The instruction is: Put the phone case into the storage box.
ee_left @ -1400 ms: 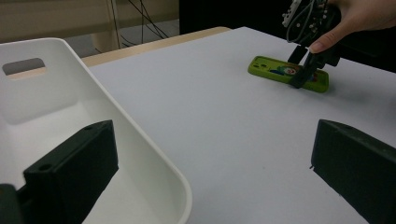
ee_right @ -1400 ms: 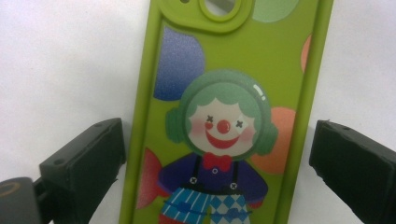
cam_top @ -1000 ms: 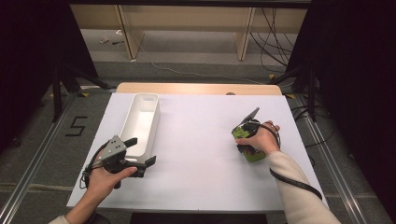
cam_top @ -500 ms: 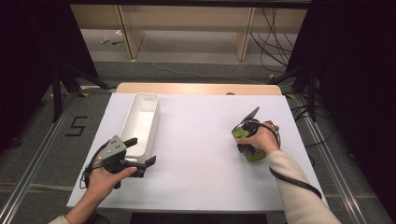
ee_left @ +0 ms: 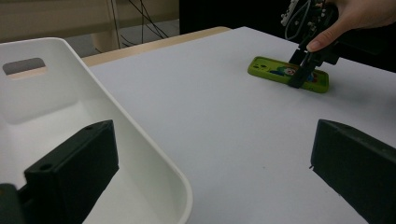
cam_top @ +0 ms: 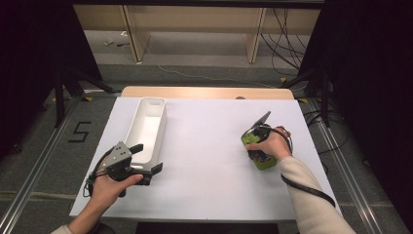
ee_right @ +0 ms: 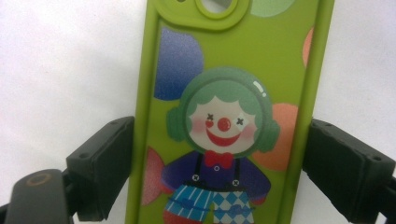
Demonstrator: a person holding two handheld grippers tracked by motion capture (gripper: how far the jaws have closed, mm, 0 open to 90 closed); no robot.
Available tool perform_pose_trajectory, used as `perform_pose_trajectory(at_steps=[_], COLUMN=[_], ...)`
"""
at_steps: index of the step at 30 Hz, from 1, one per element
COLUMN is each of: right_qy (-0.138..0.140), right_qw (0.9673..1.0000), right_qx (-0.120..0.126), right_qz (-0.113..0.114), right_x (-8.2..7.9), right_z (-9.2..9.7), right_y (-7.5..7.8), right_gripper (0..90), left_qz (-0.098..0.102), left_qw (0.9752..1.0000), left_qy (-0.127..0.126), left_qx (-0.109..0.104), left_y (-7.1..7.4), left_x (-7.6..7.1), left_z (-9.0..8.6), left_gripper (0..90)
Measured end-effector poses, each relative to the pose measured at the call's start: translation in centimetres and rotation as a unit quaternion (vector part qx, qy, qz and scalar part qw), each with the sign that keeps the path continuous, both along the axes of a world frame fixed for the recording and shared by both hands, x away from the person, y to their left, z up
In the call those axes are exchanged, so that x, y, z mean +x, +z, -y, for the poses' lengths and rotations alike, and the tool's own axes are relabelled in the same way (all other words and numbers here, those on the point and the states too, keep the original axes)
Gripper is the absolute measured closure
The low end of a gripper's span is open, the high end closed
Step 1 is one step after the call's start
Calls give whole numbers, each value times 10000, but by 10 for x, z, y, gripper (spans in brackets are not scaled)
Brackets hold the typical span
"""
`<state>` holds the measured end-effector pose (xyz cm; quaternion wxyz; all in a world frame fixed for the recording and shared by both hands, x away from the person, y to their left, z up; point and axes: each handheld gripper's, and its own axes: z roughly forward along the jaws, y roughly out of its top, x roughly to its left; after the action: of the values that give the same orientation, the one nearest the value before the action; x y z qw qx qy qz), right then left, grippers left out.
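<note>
A lime-green phone case (ee_right: 224,93) with a clown picture lies flat on the white table (cam_top: 204,146), right of centre. My right gripper (cam_top: 256,148) points down over the phone case (cam_top: 264,162) and straddles its width. Its jaws have just been closing and stand right at the two long edges, with no clear squeeze. From the left gripper view, the right gripper (ee_left: 303,70) stands on the case (ee_left: 271,70). My left gripper (cam_top: 148,157) is open at the near end of a white bin (cam_top: 146,122). One of its jaws hangs over the bin's rim (ee_left: 140,140).
The long white bin holds nothing that I can see and lies left of centre, with a handle slot (ee_left: 23,65) at its far end. A wooden strip (cam_top: 204,91) borders the table's far edge. Metal rails (cam_top: 341,161) run along both sides.
</note>
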<state>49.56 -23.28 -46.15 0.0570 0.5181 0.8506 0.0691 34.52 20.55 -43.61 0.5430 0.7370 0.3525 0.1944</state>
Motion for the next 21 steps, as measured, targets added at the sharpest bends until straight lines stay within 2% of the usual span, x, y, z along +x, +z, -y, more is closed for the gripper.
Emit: perform_pose_trajectory(at_steps=[21], right_qy=[-120], right_qw=[9999], right_qx=[56], right_qz=[39], right_x=[0], right_z=[2], right_y=[3], right_gripper=[155], left_qz=[8], left_qw=[10000], left_qy=[4], left_qx=[-14], left_y=[0], left_x=[0], left_z=[0], left_gripper=[5])
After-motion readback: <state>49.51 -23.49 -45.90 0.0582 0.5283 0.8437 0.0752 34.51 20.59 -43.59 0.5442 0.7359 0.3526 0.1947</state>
